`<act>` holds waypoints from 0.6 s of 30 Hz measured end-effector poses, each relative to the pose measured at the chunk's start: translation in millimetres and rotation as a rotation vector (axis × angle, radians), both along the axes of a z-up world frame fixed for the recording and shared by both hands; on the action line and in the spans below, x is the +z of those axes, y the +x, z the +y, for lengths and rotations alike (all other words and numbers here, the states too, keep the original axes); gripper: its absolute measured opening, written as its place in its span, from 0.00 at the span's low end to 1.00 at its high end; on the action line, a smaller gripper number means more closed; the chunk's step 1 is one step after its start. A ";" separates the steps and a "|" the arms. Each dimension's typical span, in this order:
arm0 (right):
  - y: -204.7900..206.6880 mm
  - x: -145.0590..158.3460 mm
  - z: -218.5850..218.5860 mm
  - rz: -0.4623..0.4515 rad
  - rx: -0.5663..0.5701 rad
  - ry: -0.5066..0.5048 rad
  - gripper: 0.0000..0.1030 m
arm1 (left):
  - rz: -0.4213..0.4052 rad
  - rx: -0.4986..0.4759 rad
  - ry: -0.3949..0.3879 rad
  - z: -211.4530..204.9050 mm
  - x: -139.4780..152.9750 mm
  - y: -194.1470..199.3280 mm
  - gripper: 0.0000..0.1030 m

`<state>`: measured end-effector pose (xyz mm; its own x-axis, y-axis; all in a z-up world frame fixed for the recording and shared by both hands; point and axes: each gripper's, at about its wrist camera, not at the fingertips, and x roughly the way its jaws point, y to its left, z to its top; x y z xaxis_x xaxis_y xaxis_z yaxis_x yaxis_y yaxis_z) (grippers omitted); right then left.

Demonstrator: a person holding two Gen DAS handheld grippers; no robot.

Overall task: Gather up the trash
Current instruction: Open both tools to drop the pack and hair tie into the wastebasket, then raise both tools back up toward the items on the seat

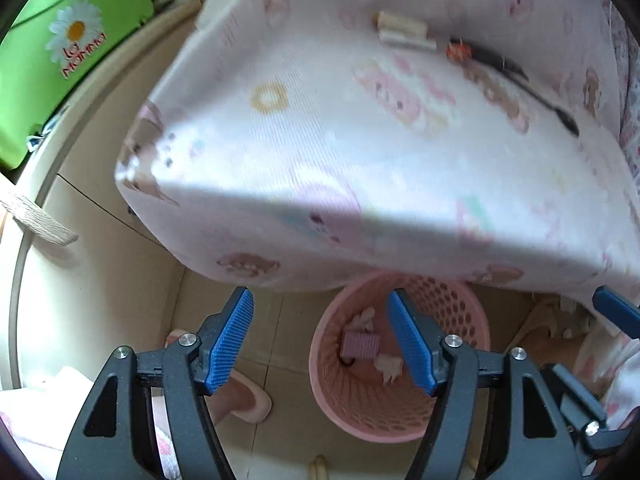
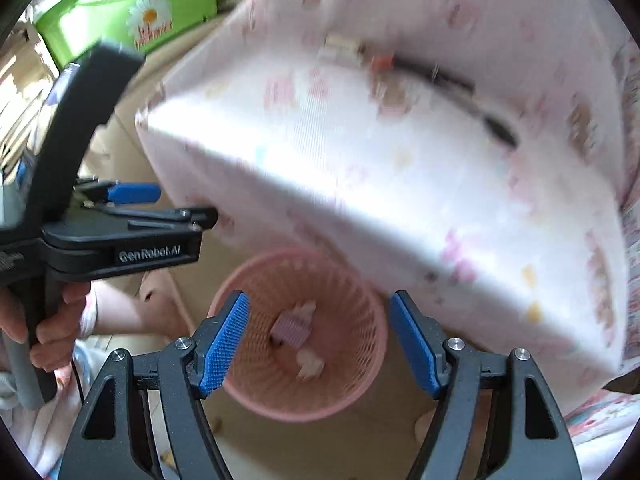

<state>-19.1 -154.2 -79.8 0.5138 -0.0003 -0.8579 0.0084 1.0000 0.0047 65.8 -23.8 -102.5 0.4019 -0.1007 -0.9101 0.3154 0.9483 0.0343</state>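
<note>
Left wrist view: biggest thing is the mattress (image 1: 360, 152) w/ bear-print sheet, still carrying white wrappers (image 1: 404, 32) & a dark long item (image 1: 516, 76) w/ an orange end, hard to ID; below it on the floor stands the pink mesh bin (image 1: 400, 364), holding crumpled tissue (image 1: 388, 366) & a small pink ribbed piece (image 1: 360, 346). Left gripper (image 1: 324, 344) & right gripper (image 2: 320, 344) both spread wide, nothing between pads, both over the bin. Prob. between drops; next needs a reach to the wrappers on the bed, then pinch.
</note>
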 end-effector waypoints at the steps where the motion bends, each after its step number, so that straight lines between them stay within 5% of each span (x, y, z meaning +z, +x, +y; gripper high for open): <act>1: -1.7 7.1 0.3 -0.039 -0.003 -0.010 0.73 | -0.014 0.005 -0.012 1.2 3.7 -0.6 0.70; 9: -2.0 20.3 -9.6 -0.126 -0.027 -0.029 0.73 | -0.175 0.020 -0.013 2.6 27.3 -3.8 0.79; 18: 12.3 23.1 -27.0 -0.159 -0.073 -0.025 0.73 | -0.185 0.055 -0.051 -0.8 34.1 10.2 0.81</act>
<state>-6.8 -181.1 -56.7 0.6408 -0.0628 -0.7652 0.0825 0.9965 -0.0128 75.9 -24.6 -68.3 0.5681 -0.1175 -0.8146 0.2553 0.9661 0.0387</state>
